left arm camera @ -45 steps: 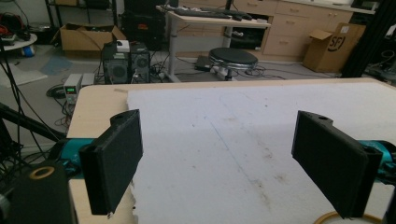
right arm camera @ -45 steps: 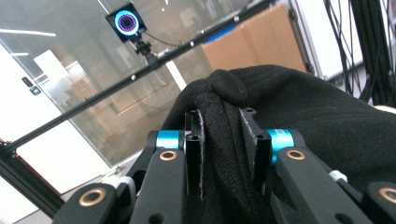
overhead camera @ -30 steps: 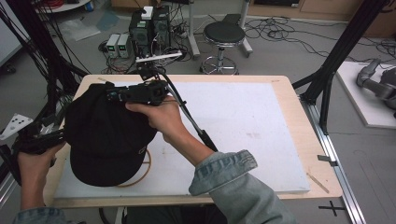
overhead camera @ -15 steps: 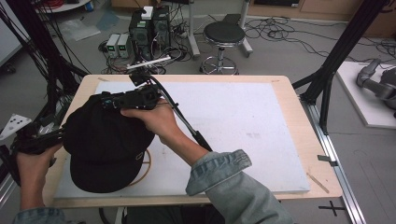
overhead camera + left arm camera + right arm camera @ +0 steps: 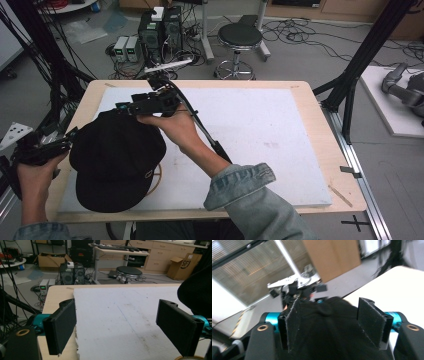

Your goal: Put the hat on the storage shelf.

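A black cap lies crown-up on the white board at the near left corner of the bench, partly covering a wooden ring beneath it. The right hand-held gripper sits at the cap's far edge; the right gripper view looks across the dark crown, with the fabric between the two jaws. Its jaws have just been opening, and its pads now stand apart from the cloth rather than pinching it, which suggests a release once the cap is settled. The left hand-held gripper waits at the cap's left rim, probably to steady it. In the left gripper view its jaws are spread wide with bare board between them, and the cap bulges in beside the right jaw.
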Available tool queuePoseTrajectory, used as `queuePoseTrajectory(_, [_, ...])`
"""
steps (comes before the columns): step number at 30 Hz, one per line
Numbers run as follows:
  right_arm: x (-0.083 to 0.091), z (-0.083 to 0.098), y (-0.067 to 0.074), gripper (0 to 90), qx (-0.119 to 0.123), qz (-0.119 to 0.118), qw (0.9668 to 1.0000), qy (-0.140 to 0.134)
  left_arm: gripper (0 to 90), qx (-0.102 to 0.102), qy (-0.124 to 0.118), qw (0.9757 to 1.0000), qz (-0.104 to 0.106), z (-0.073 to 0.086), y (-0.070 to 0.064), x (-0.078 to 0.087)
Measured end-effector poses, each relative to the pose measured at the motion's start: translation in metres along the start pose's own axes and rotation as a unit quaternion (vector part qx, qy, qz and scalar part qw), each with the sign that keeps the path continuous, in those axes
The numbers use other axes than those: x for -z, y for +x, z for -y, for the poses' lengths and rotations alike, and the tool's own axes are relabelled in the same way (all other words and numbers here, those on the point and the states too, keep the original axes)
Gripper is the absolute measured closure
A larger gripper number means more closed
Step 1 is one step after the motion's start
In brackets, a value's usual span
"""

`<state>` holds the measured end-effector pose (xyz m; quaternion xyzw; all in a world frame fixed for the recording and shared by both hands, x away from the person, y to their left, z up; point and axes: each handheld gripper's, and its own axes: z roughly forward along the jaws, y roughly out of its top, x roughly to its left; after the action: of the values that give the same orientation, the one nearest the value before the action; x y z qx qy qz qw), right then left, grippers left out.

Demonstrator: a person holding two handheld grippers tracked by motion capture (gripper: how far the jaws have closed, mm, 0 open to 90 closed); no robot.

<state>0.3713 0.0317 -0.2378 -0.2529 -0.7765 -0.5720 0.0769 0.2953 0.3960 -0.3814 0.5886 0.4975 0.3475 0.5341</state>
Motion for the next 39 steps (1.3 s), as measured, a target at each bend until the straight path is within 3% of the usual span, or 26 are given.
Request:
queuePoseTrajectory(1, [0.009,0.001,-0.005,33.2,0.003,0.018,0.9998,-0.012,17.0,0.000,0.000,1.0000,0.000,0.000,0.000,0.000])
queuePoseTrajectory(7, [0.031,0.004,-0.019,30.5,-0.008,0.049,0.9983,-0.030,17.0,0.000,0.000,1.0000,0.002,0.000,-0.002,-0.001])
queuePoseTrajectory(14, [0.067,0.009,-0.043,24.9,-0.018,0.107,0.9921,-0.063,17.0,0.002,0.001,1.0000,0.001,0.001,-0.001,-0.002])
queuePoseTrajectory(15, [0.081,0.011,-0.049,23.3,-0.012,0.135,0.9877,-0.077,17.0,0.002,0.001,1.0000,0.001,0.001,-0.001,-0.002])
queuePoseTrajectory(16, [0.081,0.011,-0.049,23.3,-0.012,0.135,0.9877,-0.077,17.0,0.001,0.003,1.0000,0.001,0.001,0.000,-0.002])
queuePoseTrajectory(19, [0.098,0.013,-0.057,21.5,-0.006,0.167,0.9817,-0.091,17.0,0.001,0.004,1.0000,0.002,0.002,-0.001,-0.003])
queuePoseTrajectory(25, [0.136,0.024,-0.069,18.2,-0.003,0.226,0.9670,-0.117,17.0,0.000,0.007,1.0000,0.005,0.002,-0.002,-0.006])
queuePoseTrajectory(29, [0.165,0.035,-0.076,15.2,-0.001,0.271,0.9540,-0.128,17.0,-0.003,0.007,0.9999,0.008,0.002,-0.004,-0.007])
queuePoseTrajectory(30, [0.165,0.035,-0.076,15.2,-0.001,0.271,0.9540,-0.128,17.0,-0.002,0.007,0.9999,0.008,0.002,-0.004,-0.007])
queuePoseTrajectory(36, [0.202,0.054,-0.082,12.3,-0.015,0.314,0.9377,-0.147,17.0,-0.002,0.009,0.9999,0.006,0.003,-0.003,-0.007])
queuePoseTrajectory(38, [0.215,0.063,-0.084,12.2,-0.017,0.333,0.9303,-0.153,17.0,-0.004,0.010,0.9999,0.007,0.003,-0.003,-0.007])
queuePoseTrajectory(39, [0.228,0.071,-0.085,11.7,-0.017,0.352,0.9223,-0.159,17.1,-0.004,0.011,0.9999,0.006,0.004,-0.004,-0.007])
